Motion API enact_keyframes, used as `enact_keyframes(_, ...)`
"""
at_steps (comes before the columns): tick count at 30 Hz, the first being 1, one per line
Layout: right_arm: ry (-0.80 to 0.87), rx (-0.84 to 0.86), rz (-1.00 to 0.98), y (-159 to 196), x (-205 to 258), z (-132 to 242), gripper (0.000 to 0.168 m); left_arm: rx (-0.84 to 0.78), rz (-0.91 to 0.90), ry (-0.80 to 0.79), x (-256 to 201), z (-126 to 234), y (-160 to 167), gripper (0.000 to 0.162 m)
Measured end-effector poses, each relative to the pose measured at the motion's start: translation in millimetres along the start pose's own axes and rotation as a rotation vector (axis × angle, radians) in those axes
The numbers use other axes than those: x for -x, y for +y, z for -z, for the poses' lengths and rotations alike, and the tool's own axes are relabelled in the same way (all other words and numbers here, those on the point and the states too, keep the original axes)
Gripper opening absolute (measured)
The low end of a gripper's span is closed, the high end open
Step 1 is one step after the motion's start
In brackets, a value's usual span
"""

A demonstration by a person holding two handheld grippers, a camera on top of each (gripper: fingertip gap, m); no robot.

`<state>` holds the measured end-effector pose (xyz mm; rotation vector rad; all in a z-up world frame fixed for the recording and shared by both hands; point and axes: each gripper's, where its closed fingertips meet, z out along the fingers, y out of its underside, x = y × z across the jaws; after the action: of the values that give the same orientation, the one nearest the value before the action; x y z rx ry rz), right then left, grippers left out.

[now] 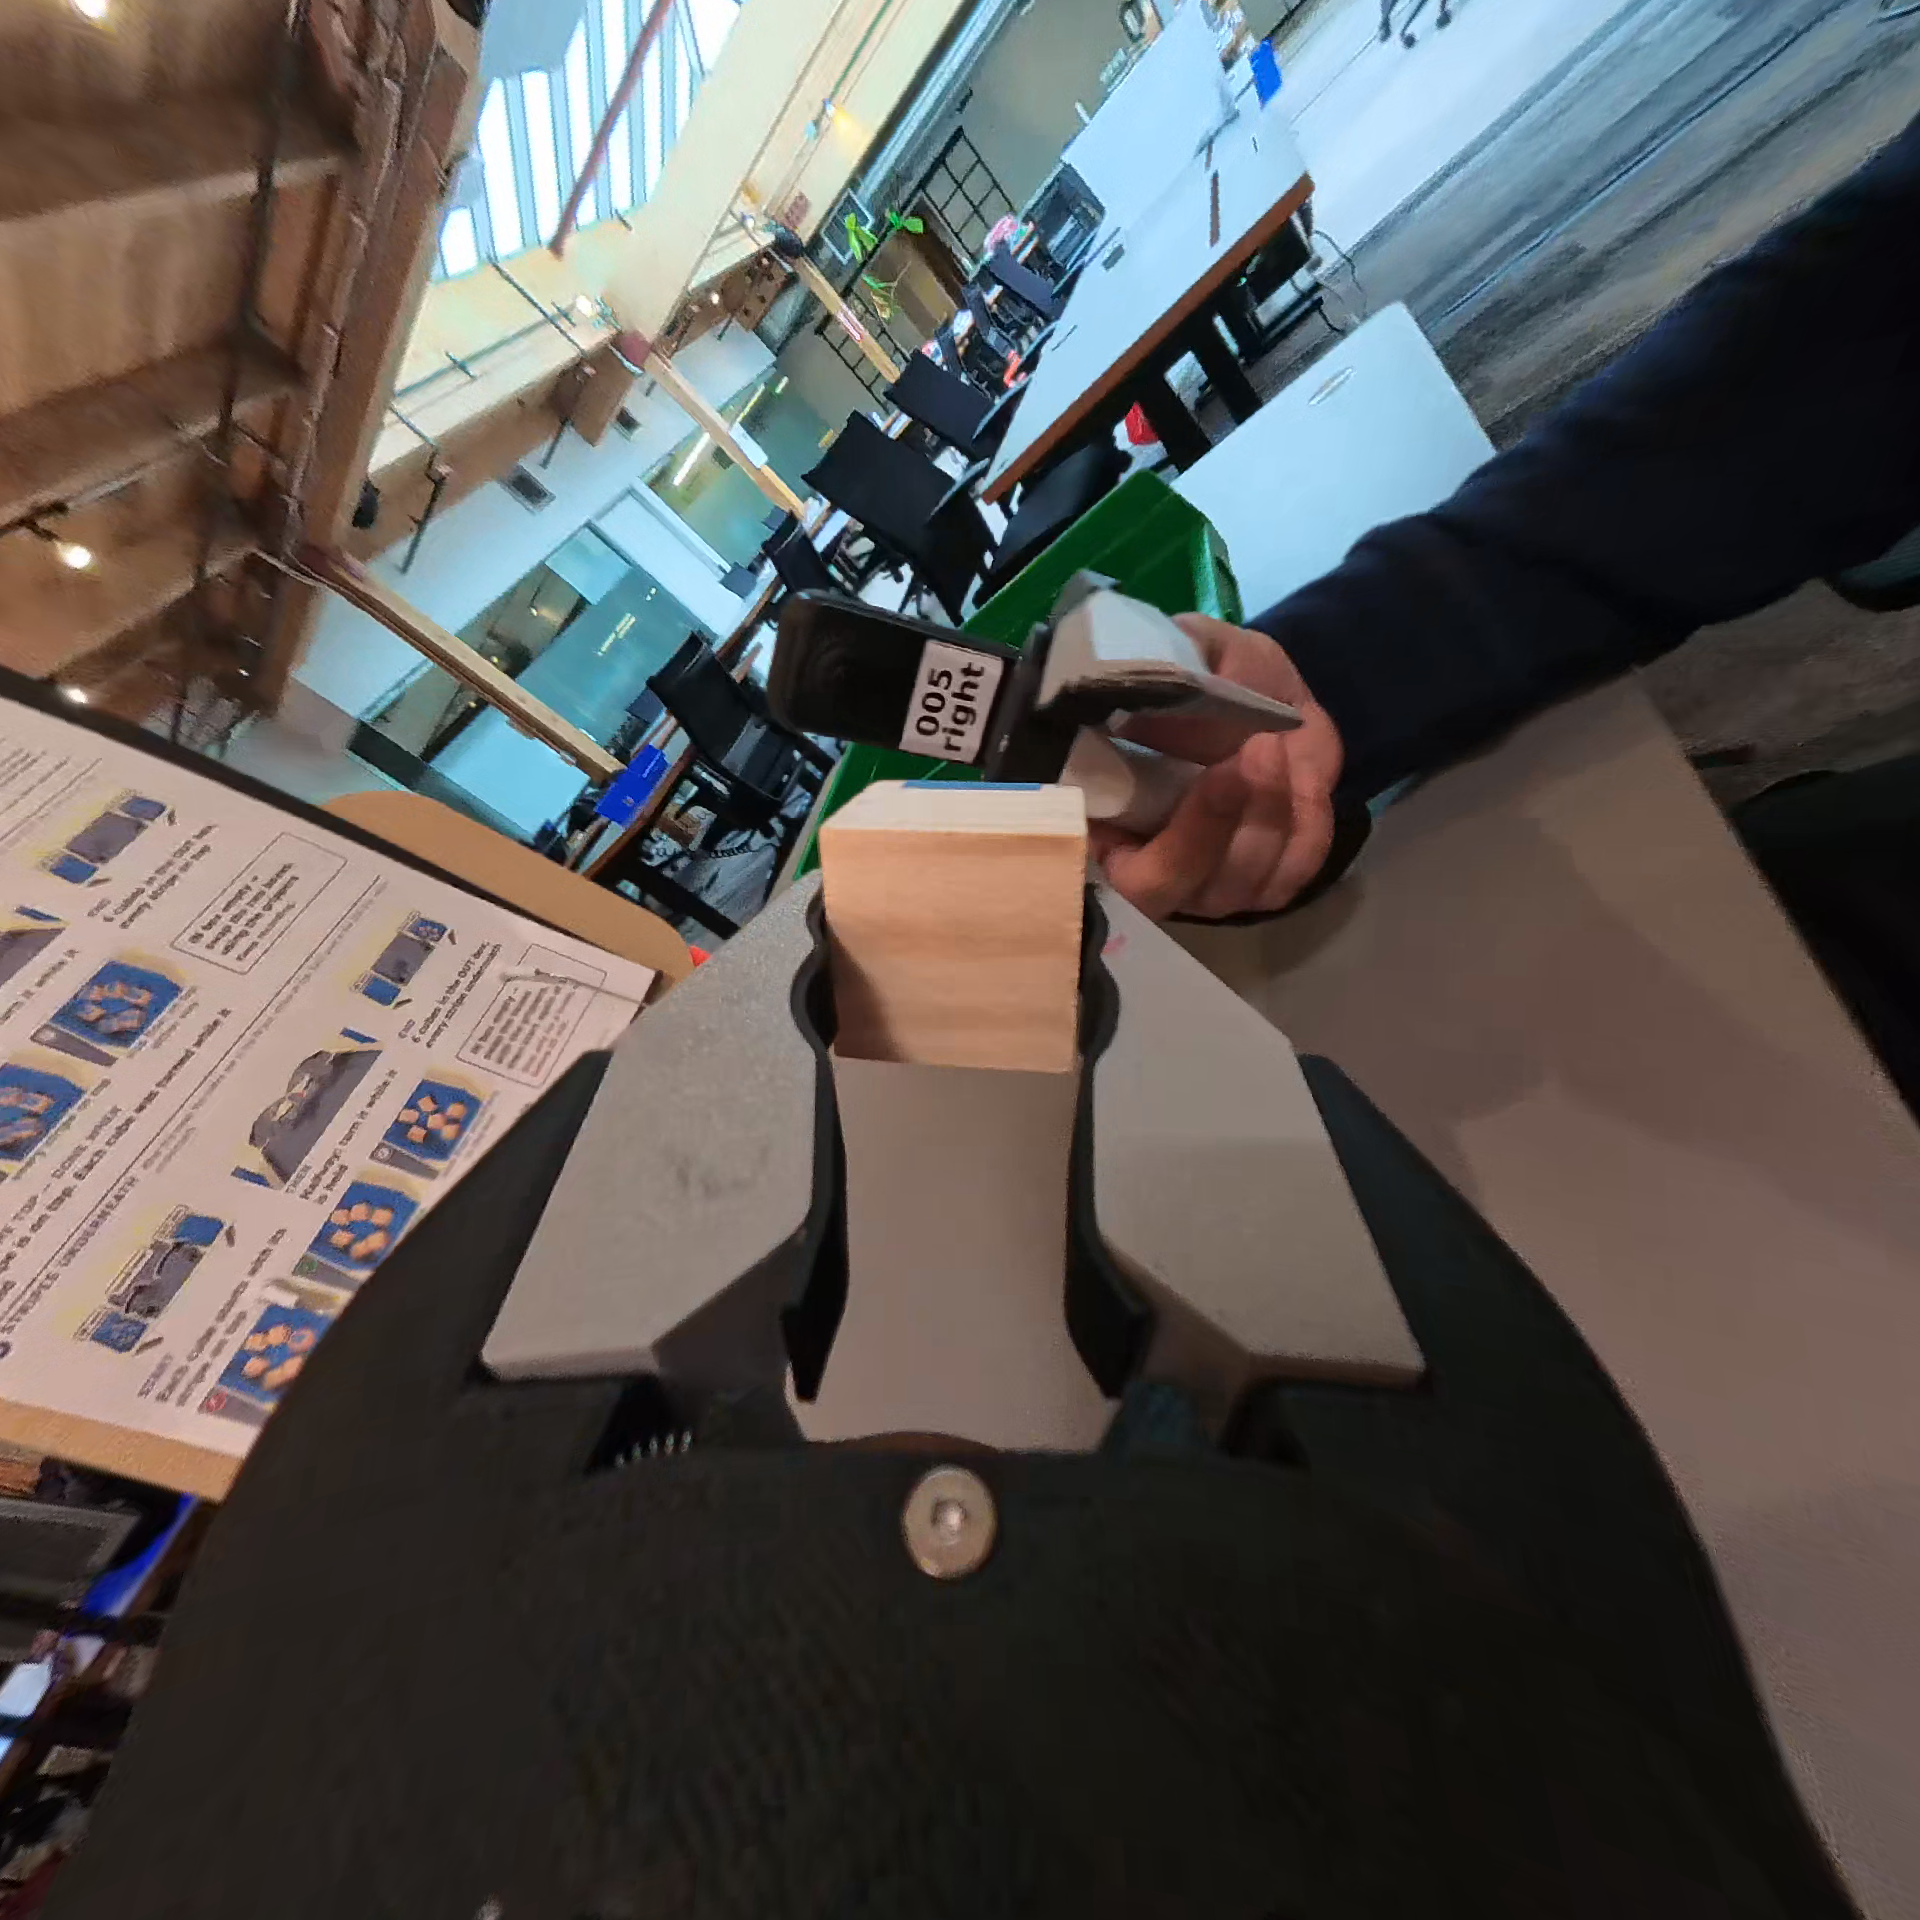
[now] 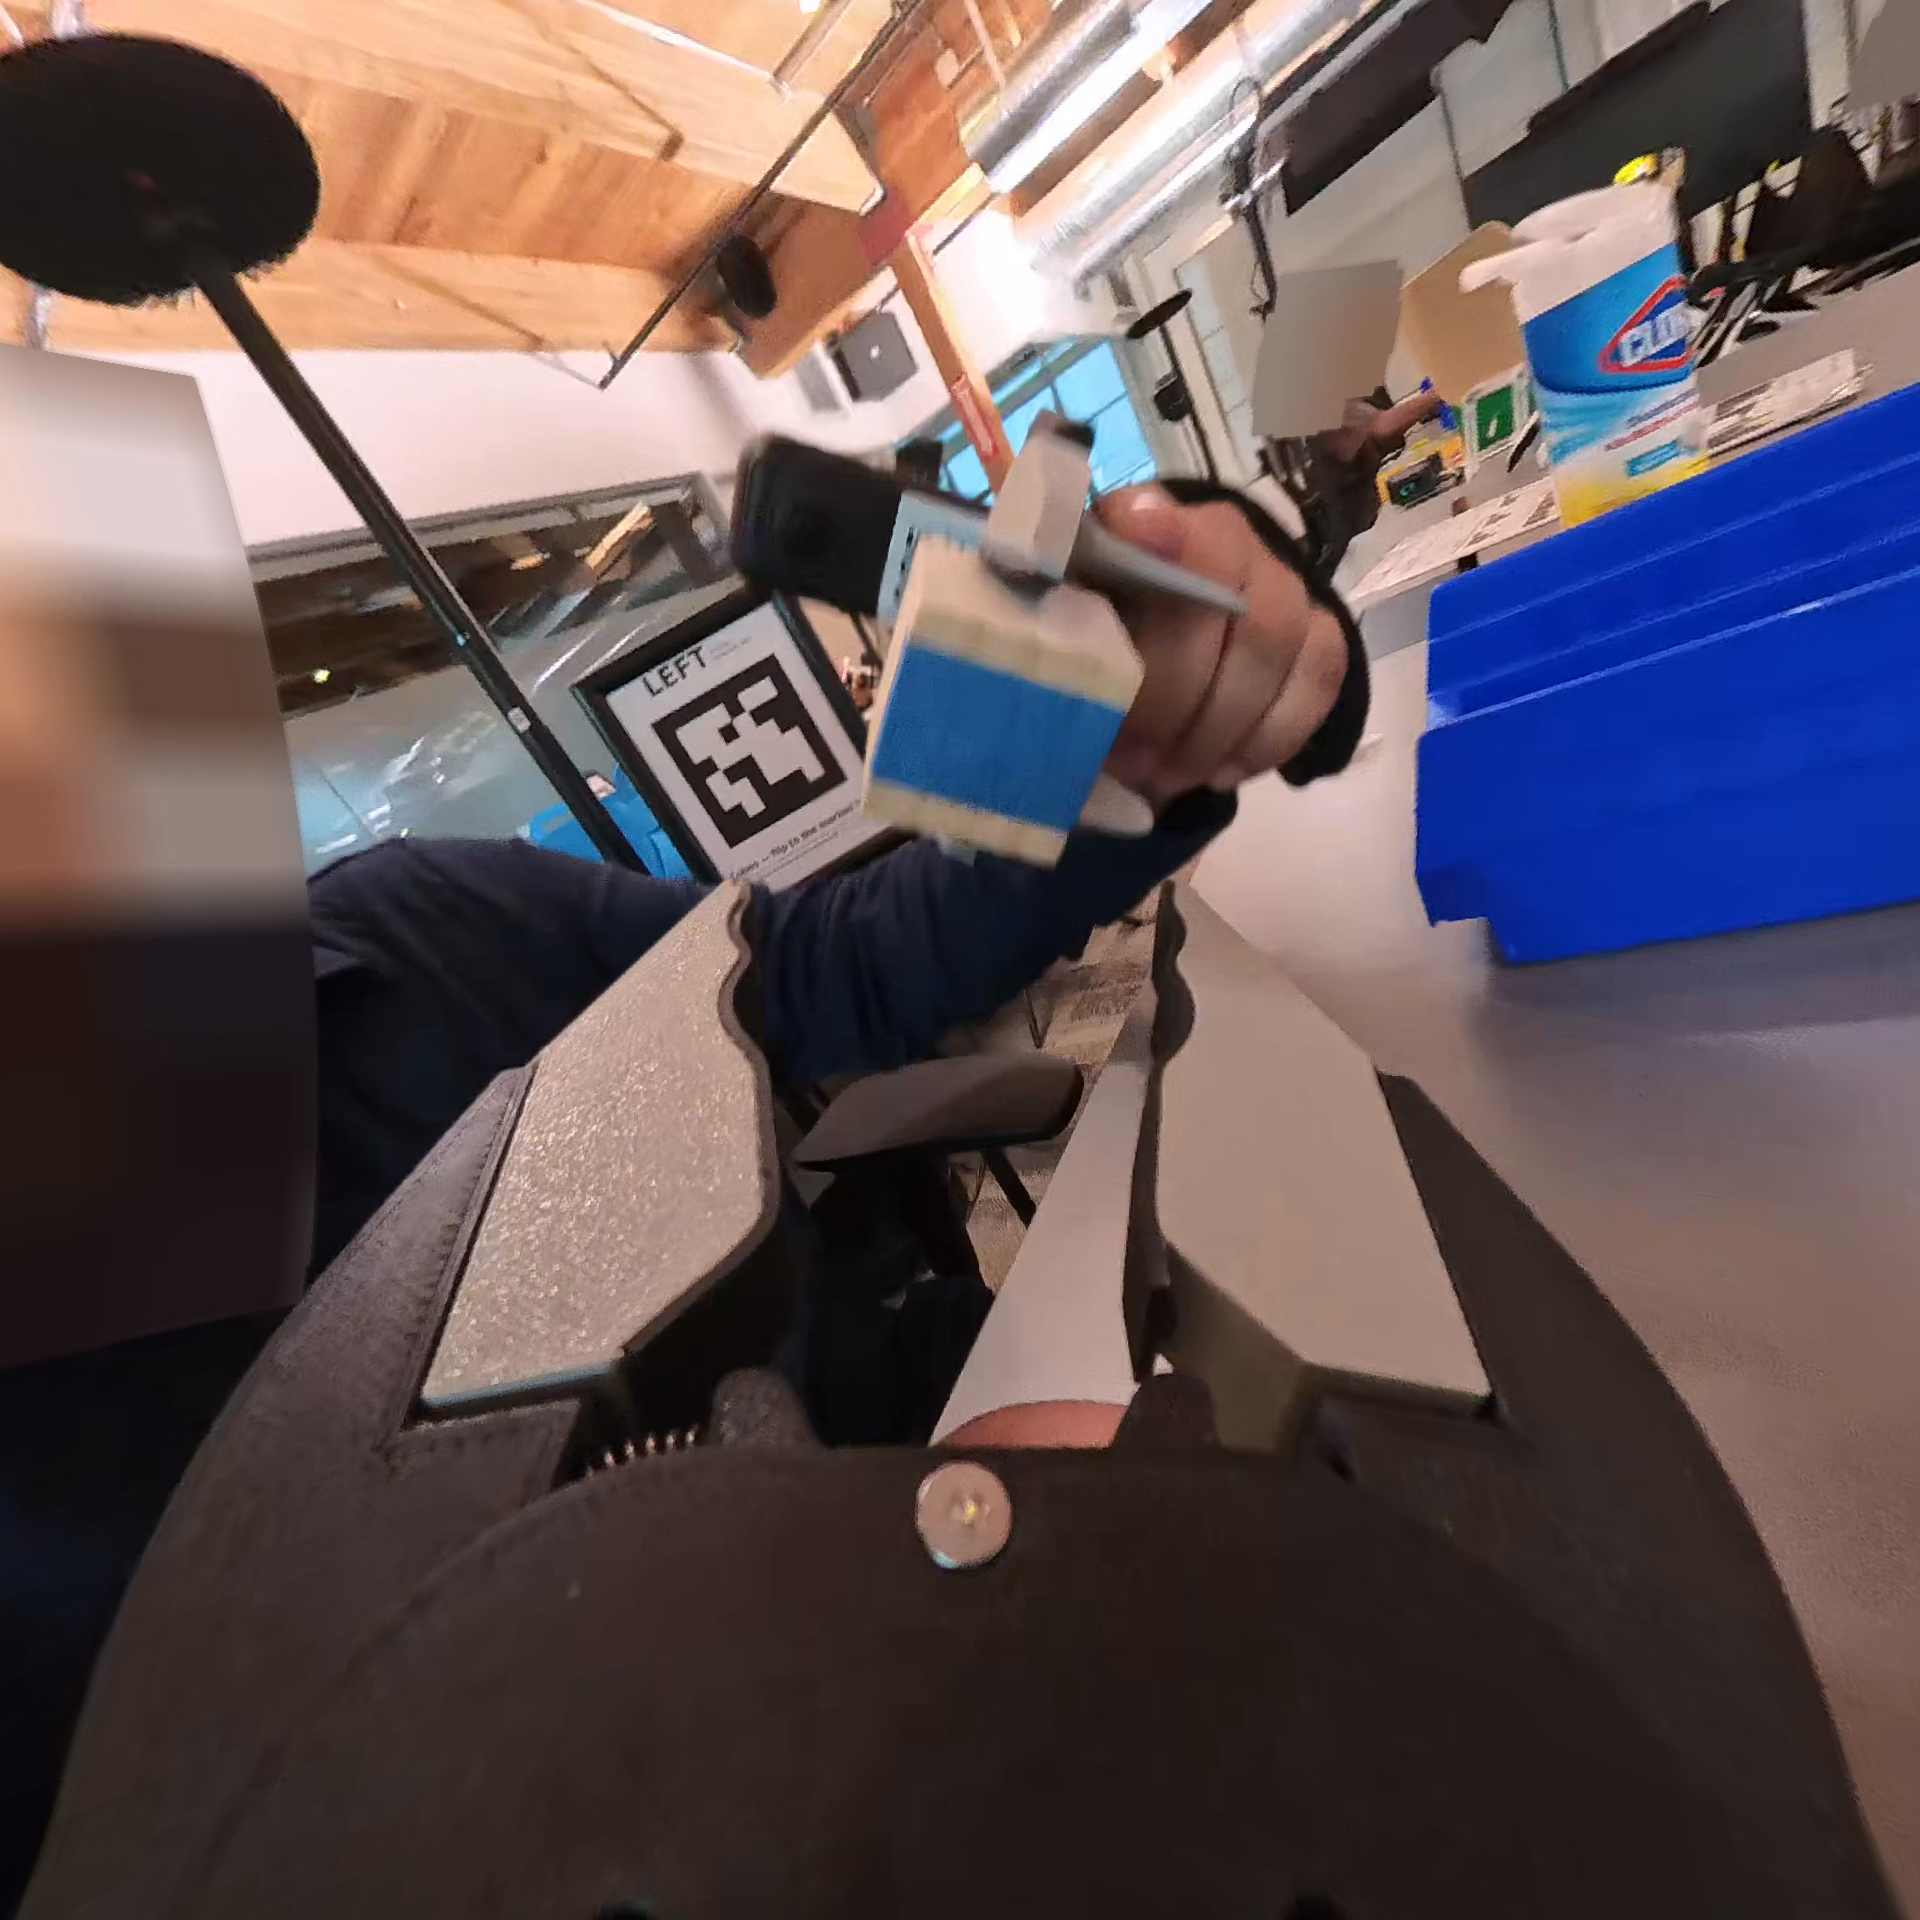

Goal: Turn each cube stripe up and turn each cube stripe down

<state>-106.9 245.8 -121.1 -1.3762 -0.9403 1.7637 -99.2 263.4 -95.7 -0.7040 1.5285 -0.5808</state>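
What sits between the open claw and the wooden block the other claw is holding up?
Nothing solid: in the right wrist view, only air and the person's dark sleeve farther back separate the right gripper from the block.

A white label (image 1: 945, 698) with black print sits on the black body of the right gripper (image 1: 1195, 707), at 12 o'clock in the left wrist view. At 9 o'clock lies a printed instruction sheet (image 1: 260, 1091); its text is small and blurred. In the right wrist view, a white placard (image 2: 743, 743) near centre carries a black-and-white square marker with a heading, and at 1 o'clock stands a branded blue-and-white wipes canister (image 2: 1605, 353).
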Motion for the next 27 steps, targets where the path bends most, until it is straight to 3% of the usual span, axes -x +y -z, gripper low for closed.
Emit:
enact_keyframes(6,0.016,-0.125,-0.141,-18.0,-18.1,19.4,0.039,-0.027,-0.034,-0.062,-6.4,-27.1,17.7,0.044)
enact_keyframes(9,-0.004,-0.14,-0.198,-19.0,-20.8,21.5,0.041,-0.046,-0.052,-0.089,-4.0,-35.3,22.5,0.044)
enact_keyframes(17,0.158,-0.109,-0.171,-15.9,-42.2,24.8,0.043,-0.035,-0.017,-0.181,0.5,-46.9,45.1,0.044)
enact_keyframes(23,0.309,-0.069,0.003,-20.4,-48.0,28.9,0.042,-0.027,0.077,-0.243,3.5,-42.7,51.3,0.049)
enact_keyframes(27,0.458,-0.127,0.127,-38.0,-44.8,48.2,0.042,-0.064,0.078,-0.31,13.7,-30.5,50.0,0.035)
